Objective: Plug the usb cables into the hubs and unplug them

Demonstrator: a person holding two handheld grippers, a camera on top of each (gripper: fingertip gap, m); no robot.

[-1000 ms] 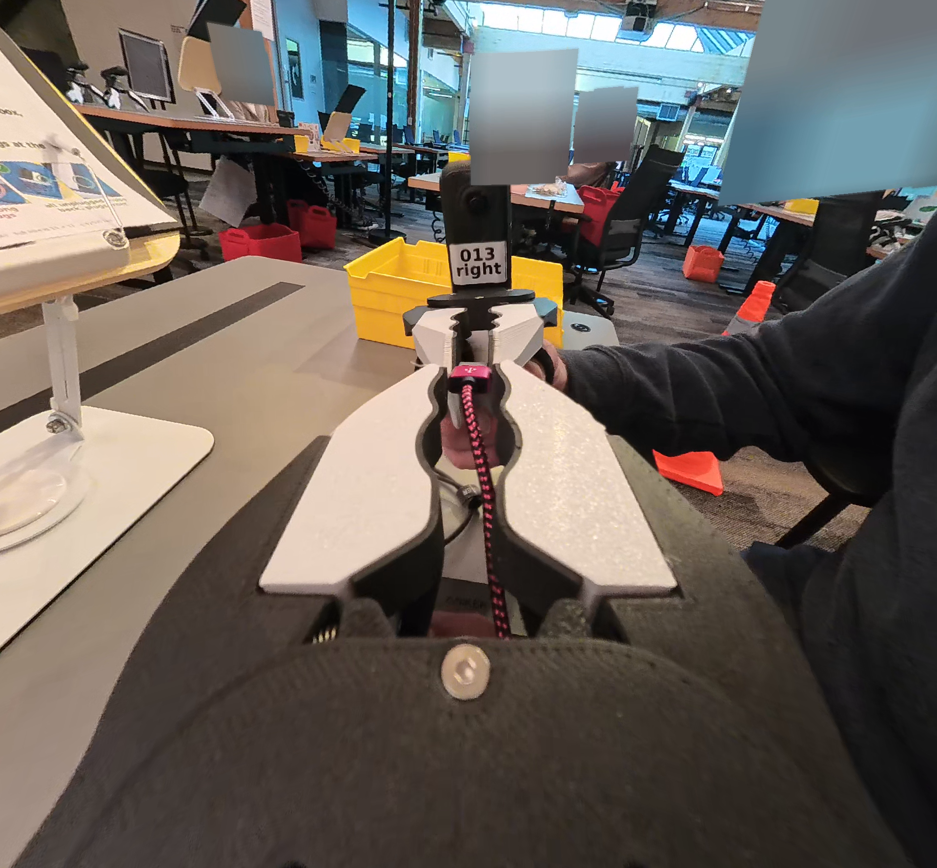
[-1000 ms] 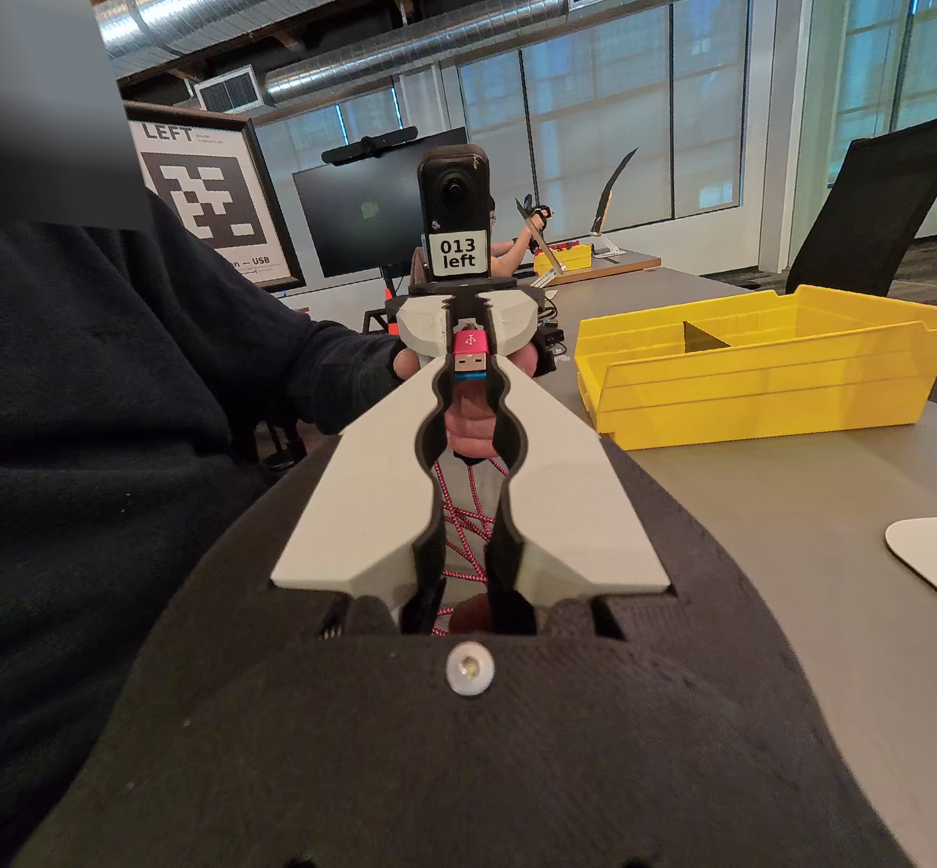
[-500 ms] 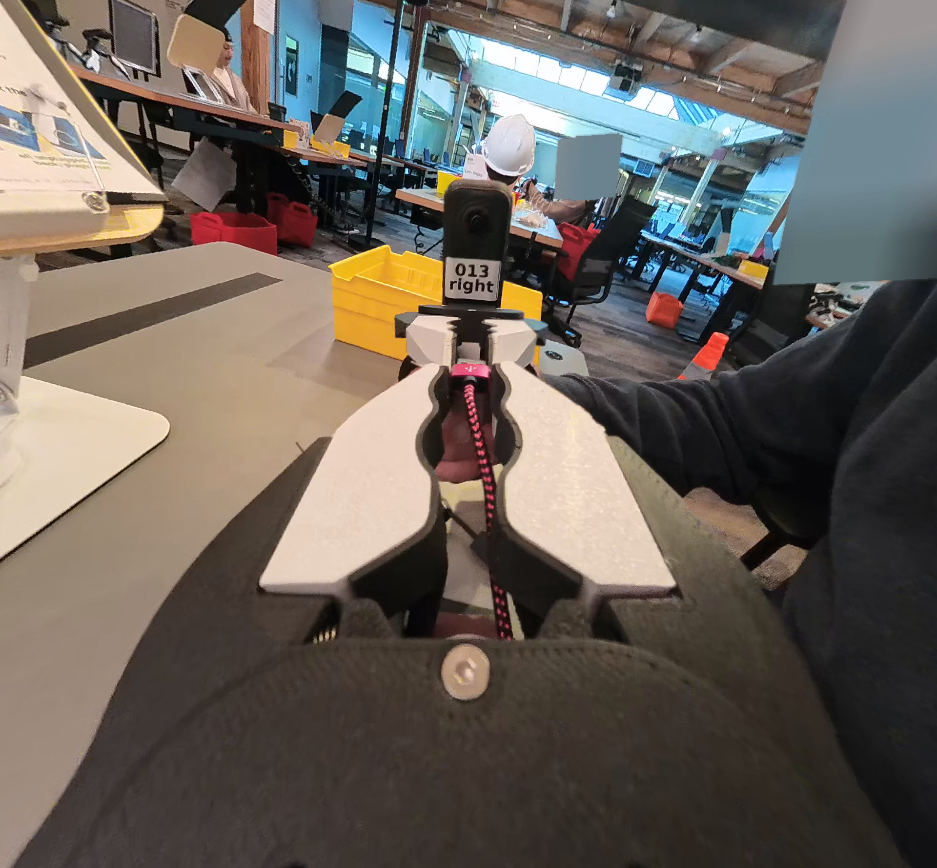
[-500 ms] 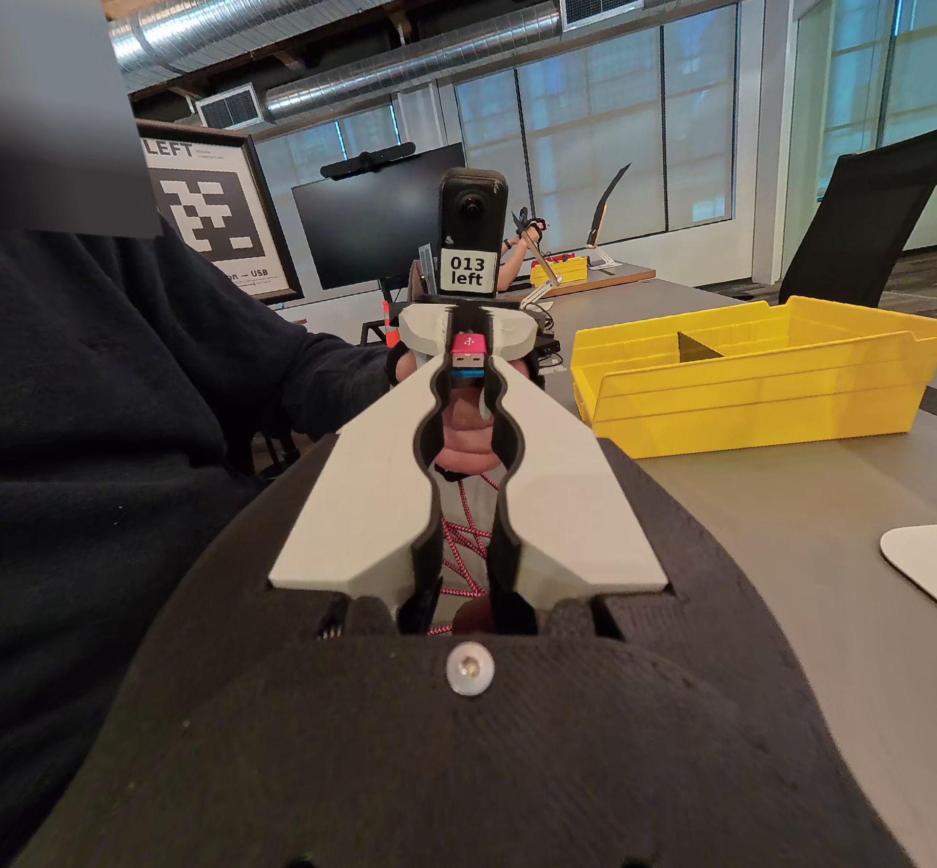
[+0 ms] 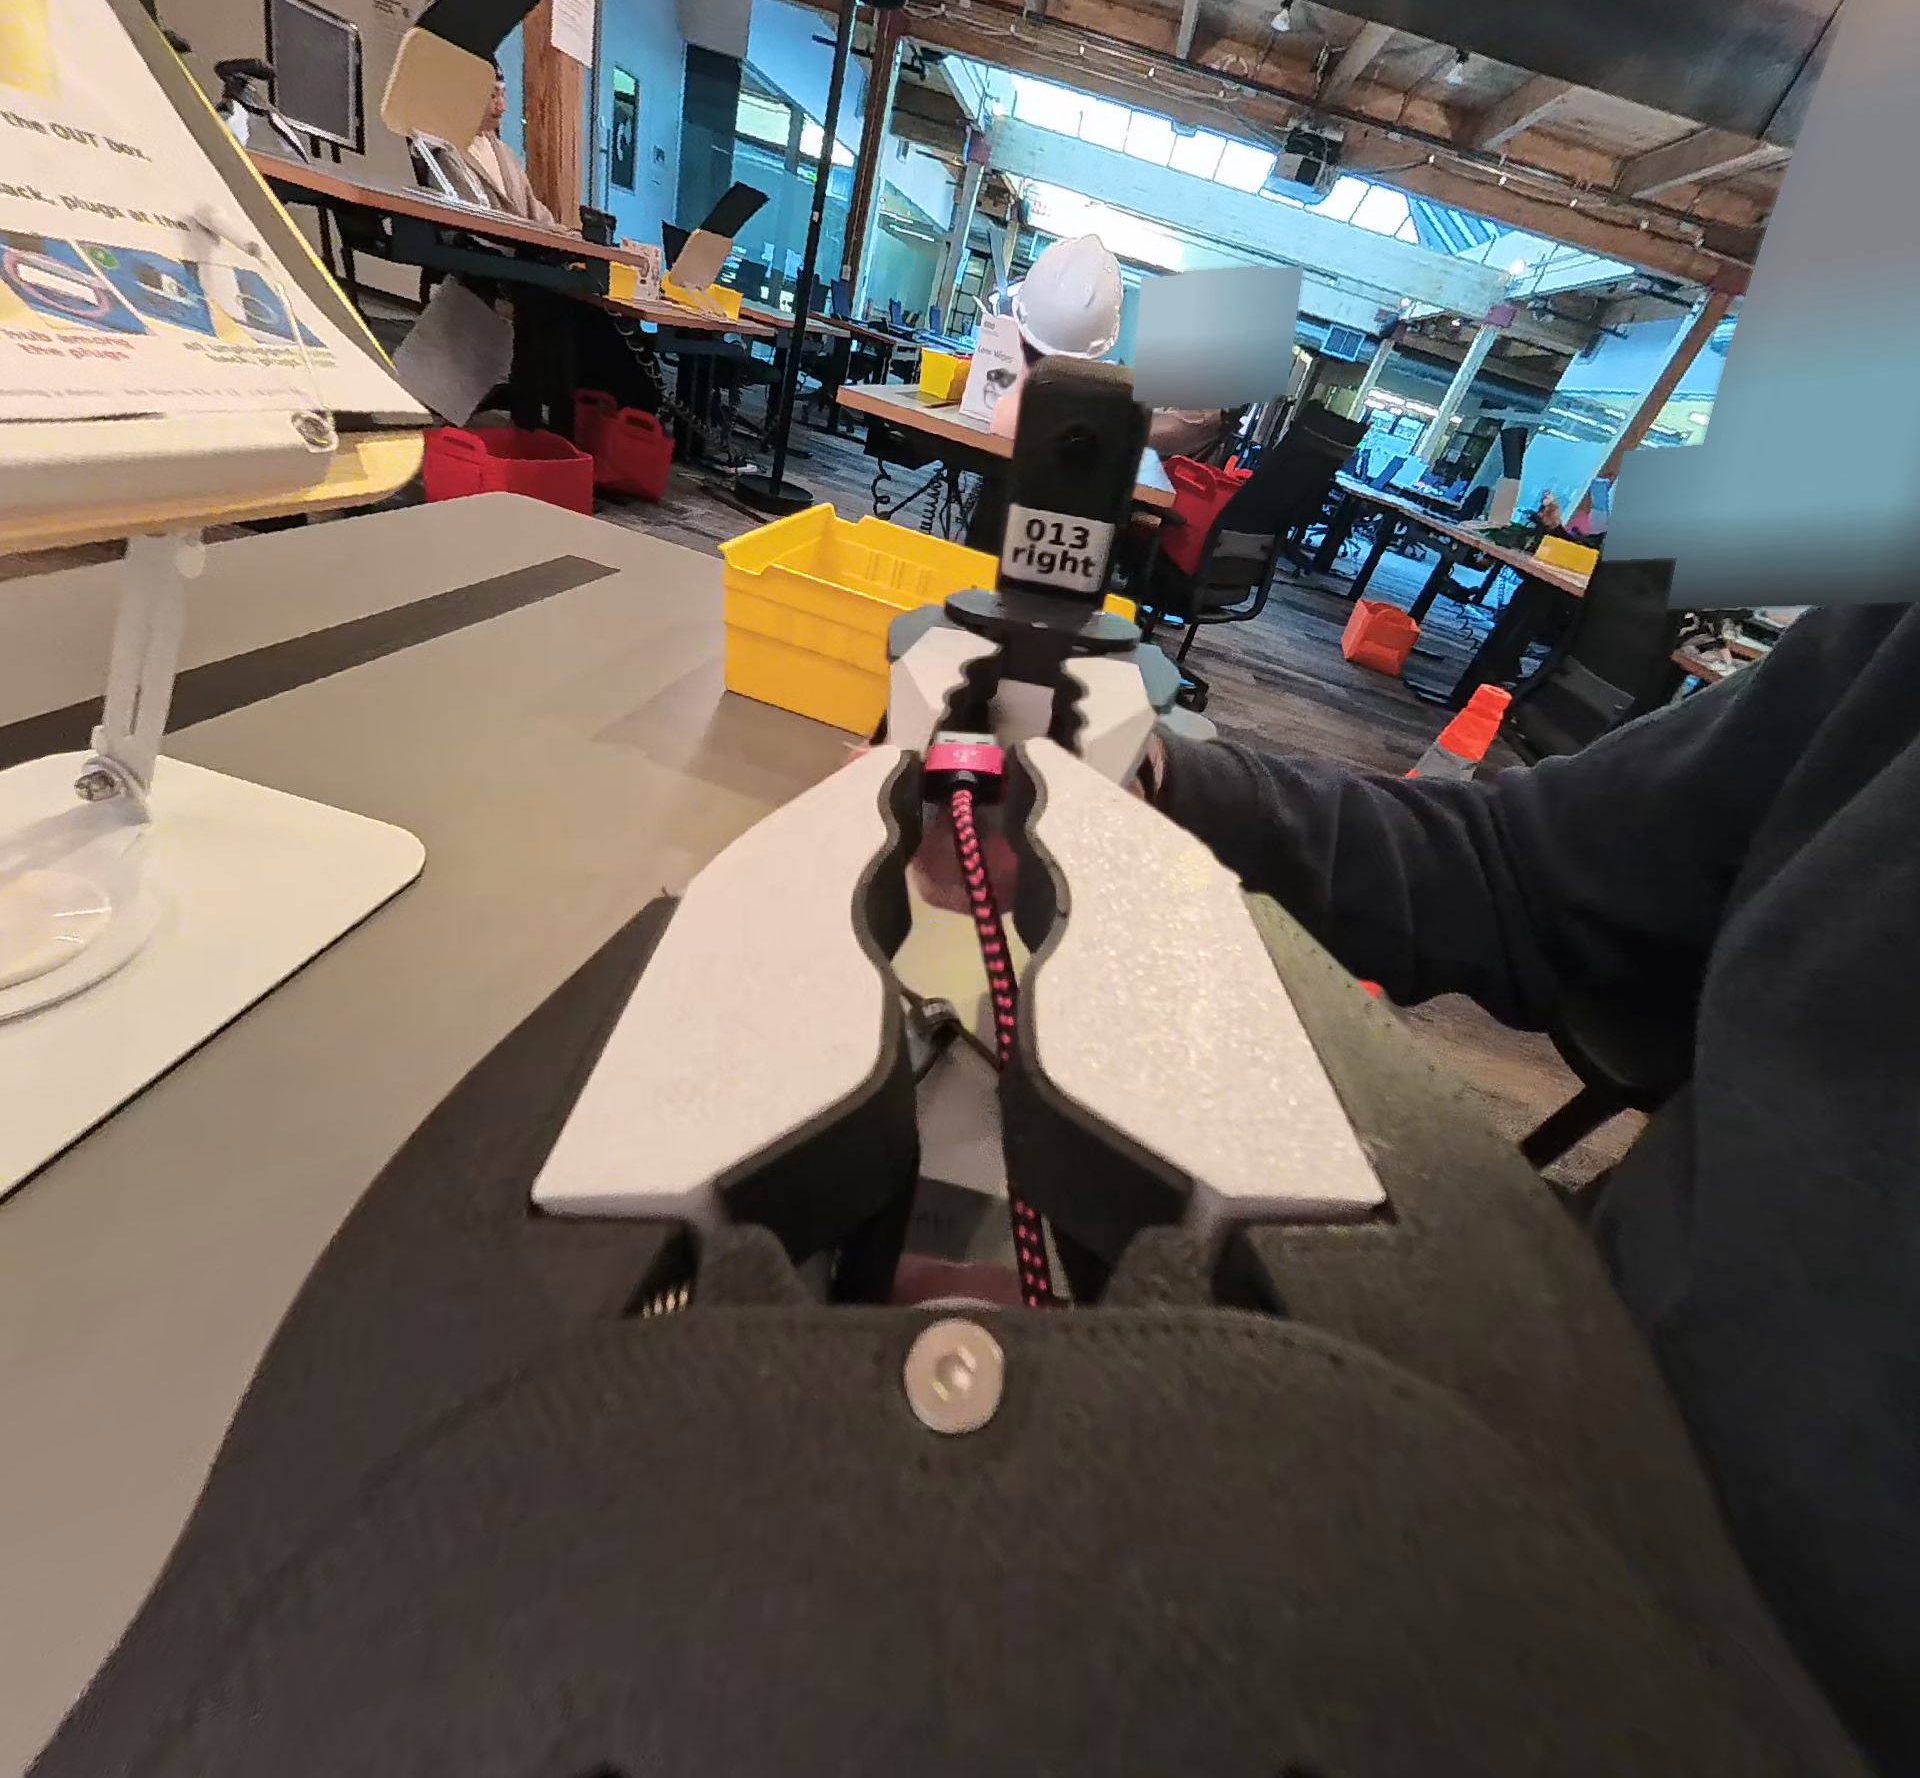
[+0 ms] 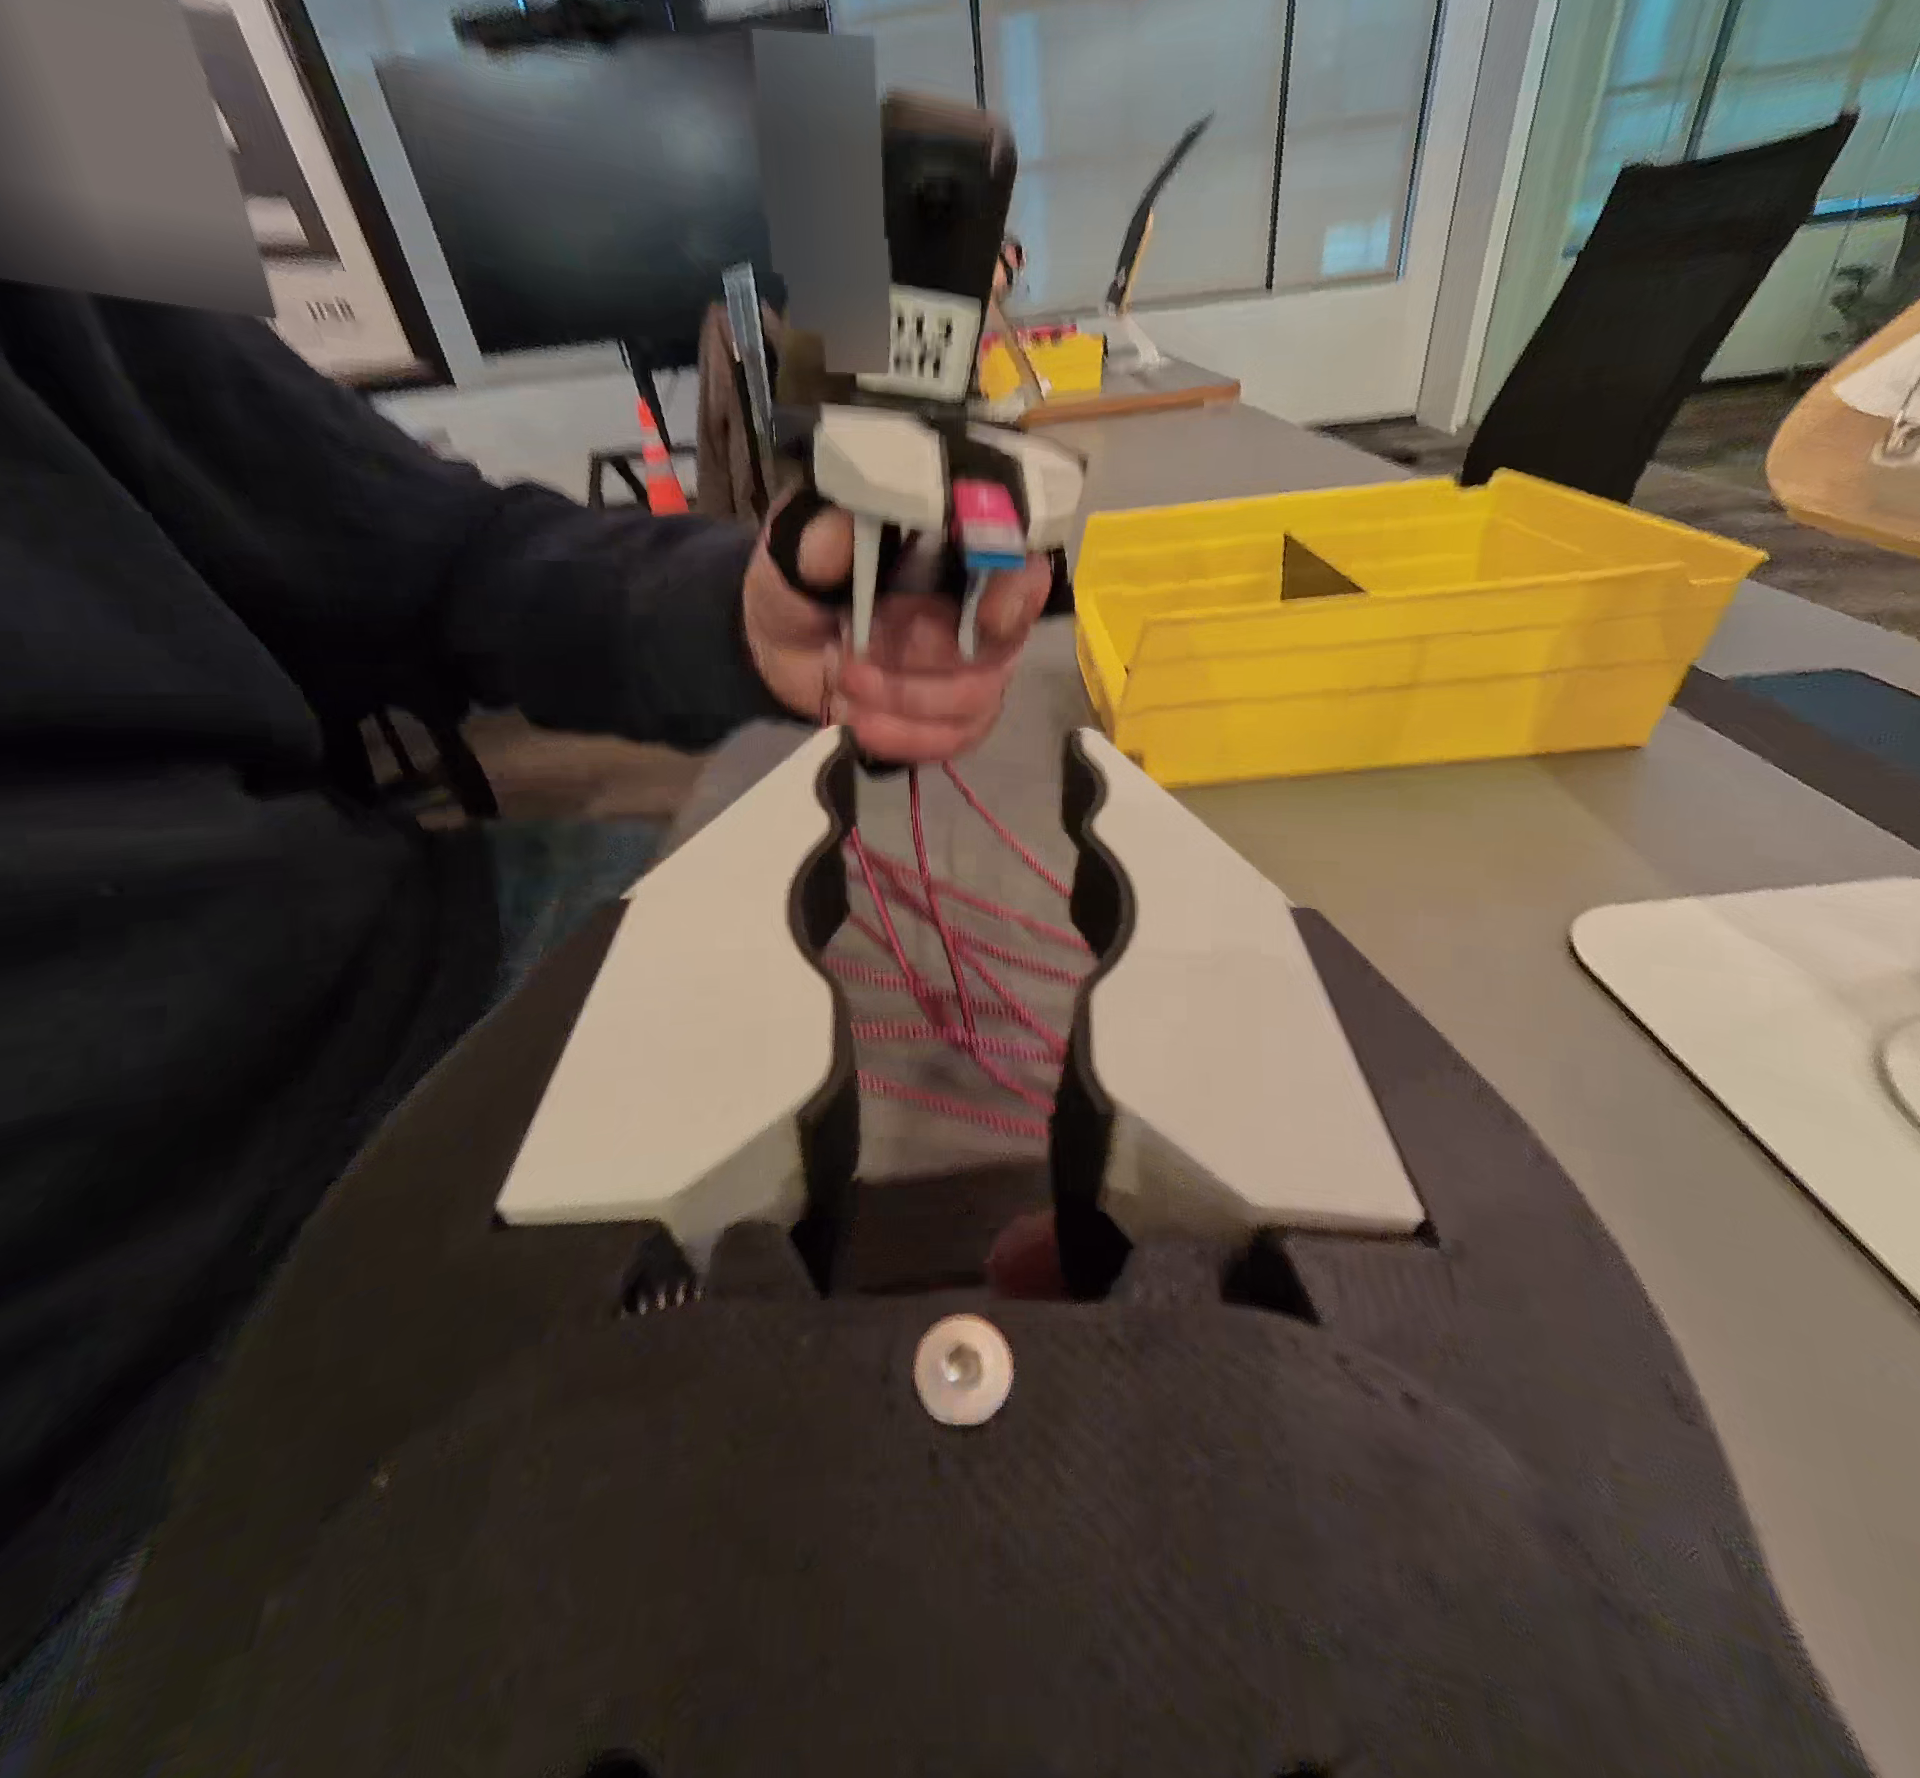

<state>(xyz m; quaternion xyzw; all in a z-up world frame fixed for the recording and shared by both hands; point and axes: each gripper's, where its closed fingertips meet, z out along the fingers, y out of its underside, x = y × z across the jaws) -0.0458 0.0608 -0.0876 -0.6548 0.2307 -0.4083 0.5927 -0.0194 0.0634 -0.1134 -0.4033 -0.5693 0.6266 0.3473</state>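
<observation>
pink usb plug [image 5: 965, 758] with blue tip, pink-black braided cable [image 5: 987, 939], pinched at tips of left gripper [image 5: 966, 764] held above grey table [image 5: 436, 720]. right gripper [image 6: 961, 757] wide apart, empty (view blurry). yellow bin [image 6: 1392, 648] far right.

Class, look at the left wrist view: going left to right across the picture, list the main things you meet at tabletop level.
White flat stand base → yellow plastic bin → pink braided USB cable held in the left tongs → dark-sleeved arm → orange traffic cone.
</observation>
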